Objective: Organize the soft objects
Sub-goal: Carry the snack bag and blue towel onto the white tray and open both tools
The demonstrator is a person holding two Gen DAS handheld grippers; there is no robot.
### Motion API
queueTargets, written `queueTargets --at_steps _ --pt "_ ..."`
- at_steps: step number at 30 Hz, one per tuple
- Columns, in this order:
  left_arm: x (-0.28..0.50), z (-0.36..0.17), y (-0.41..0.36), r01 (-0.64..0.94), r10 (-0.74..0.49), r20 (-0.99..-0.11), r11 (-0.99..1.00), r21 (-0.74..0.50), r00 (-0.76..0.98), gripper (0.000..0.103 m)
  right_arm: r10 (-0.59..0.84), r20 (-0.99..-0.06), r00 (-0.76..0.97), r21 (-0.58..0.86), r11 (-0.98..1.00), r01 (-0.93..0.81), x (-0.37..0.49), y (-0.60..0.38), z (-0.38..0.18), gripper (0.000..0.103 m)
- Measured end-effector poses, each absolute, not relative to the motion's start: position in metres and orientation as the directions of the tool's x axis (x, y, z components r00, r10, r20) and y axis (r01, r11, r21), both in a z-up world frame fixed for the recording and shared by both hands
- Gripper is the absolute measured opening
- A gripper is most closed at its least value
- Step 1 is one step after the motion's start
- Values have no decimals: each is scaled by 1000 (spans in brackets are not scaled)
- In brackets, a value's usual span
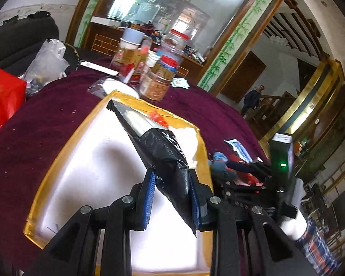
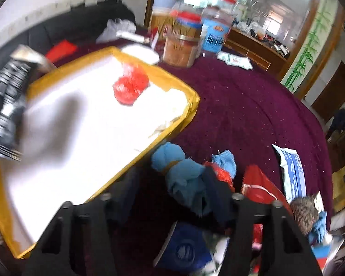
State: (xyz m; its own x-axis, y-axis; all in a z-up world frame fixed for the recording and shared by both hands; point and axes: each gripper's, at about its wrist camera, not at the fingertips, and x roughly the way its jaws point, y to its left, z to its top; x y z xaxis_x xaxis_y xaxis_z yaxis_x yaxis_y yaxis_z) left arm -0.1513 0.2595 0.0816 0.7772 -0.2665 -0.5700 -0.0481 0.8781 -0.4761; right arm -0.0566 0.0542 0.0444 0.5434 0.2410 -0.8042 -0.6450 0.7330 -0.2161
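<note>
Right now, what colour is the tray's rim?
Yellow-gold, around a white inside. The tray shows best in the left wrist view.

Black tongs [image 1: 172, 195] — blue pads [image 1: 149, 197], silver screws

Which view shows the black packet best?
The left wrist view: the black packet is sharp and centred, clamped in the left hand-held gripper over the yellow-rimmed tray. The right wrist view shows it blurred at the frame's left edge.
</note>
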Motion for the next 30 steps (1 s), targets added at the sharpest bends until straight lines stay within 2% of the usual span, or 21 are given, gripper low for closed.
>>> queueTargets --at_steps 1,4,5,14,22,24,28,30 --pt "-151 81 263 -53 -263 -572 878 -476 777 29 225 -821 525 -215 731 -648 -52 55 38 28" --pt "-148 78 272 -73 -248 -590 882 -466 769 29 233 -830 506 -164 765 -622 -42 47 39 22" --pt "-144 78 275 -79 -245 -599 884 -461 762 29 243 -826 508 -146 778 -611 -41 42 43 11" --pt "-92 73 288 -97 -234 -683 908 -409 692 29 375 -760 530 18 828 -560 -43 24 103 12" --pt "-24 43 289 -124 -251 -782 915 -384 571 30 499 -779 379 185 761 -622 -45 74 95 12" --pt "-12 39 291 -141 -239 -789 915 -378 566 34 494 -792 360 186 756 -627 -42 86 86 12" --pt "5 33 299 -198 -180 -792 914 -353 583 49 460 -830 316 190 766 -614 -30 107 64 12" --pt "8 32 303 -219 -186 -797 903 -369 574 52 437 -845 309 184 779 -600 -25 111 56 12"
